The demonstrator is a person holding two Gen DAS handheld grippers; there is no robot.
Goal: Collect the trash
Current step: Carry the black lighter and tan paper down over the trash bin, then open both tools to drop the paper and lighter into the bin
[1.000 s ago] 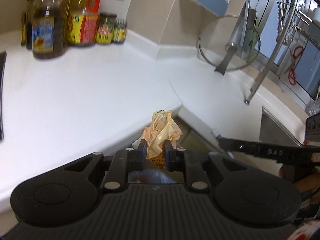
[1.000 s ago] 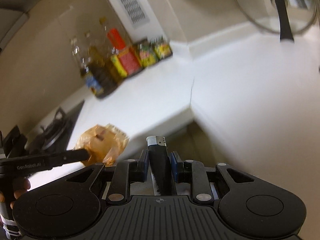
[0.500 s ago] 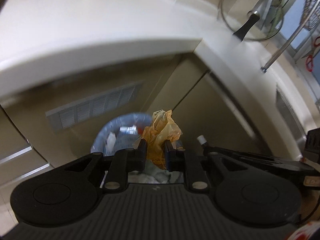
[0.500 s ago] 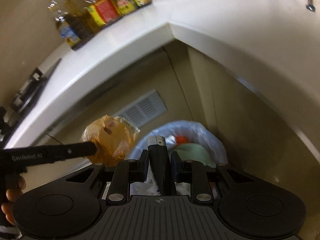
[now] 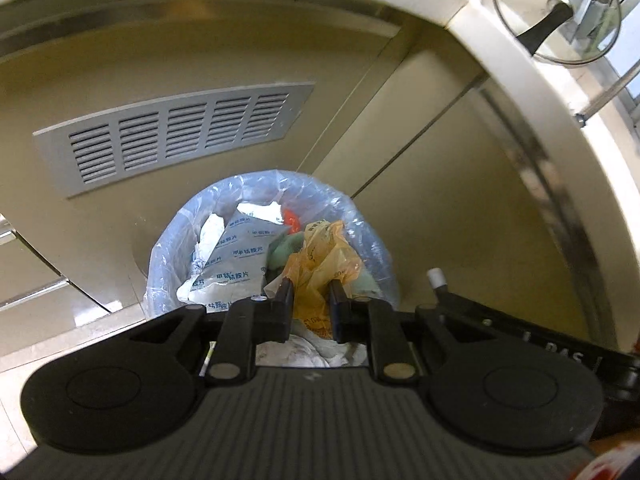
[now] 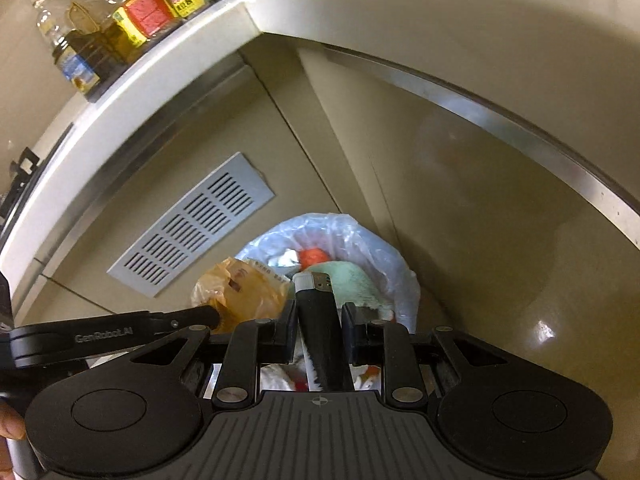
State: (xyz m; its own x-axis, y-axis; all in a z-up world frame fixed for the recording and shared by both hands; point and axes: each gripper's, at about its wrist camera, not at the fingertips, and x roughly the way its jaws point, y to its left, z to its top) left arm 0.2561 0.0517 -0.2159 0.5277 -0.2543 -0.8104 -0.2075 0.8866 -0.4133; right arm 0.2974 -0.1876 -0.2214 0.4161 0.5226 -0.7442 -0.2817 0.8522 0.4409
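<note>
Below, a round bin (image 5: pixel 376 248) lined with crinkly clear plastic sits by beige cabinets. Left gripper (image 5: pixel 311 294) pinches a crumpled orange bag (image 5: pixel 320 264) over it; right gripper (image 6: pixel 320 320) clamps a glossy black lighter (image 6: pixel 320 320), seemingly above the rim.

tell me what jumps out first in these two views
The bin, lined with a clear bag and already holding rubbish, sits on the floor in the corner under the counter, right below both tongs. The left tongs pinch a crumpled orange bag over it. The right tongs grip a black lighter beside it.
</note>
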